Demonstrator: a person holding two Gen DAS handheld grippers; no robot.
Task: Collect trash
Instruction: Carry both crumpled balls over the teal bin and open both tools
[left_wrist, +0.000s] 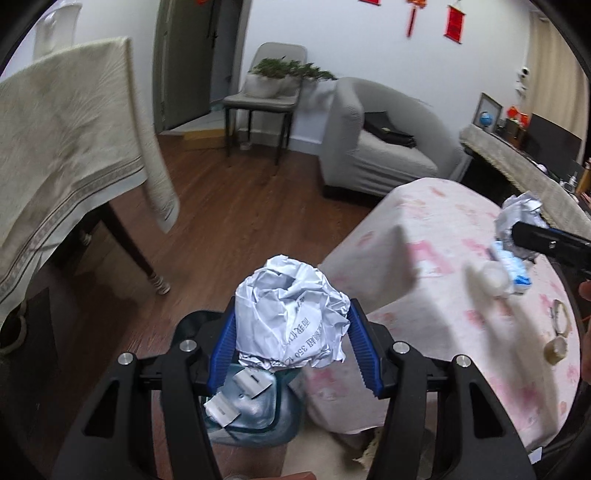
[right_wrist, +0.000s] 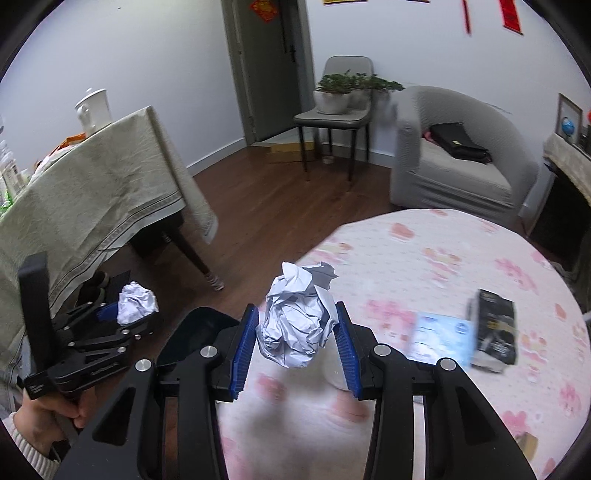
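My left gripper is shut on a crumpled white paper ball and holds it above a trash bin with a clear liner and scraps inside, on the floor beside the round table. My right gripper is shut on a second crumpled paper ball and holds it above the table's near left part. The left gripper with its ball also shows in the right wrist view, low at the left. The right gripper with its ball shows in the left wrist view at the far right.
The round table has a pink flowered cloth. On it lie a light blue packet, a black packet, a white cup and tape rolls. A cloth-covered table stands left. A grey armchair and chair with plants stand behind.
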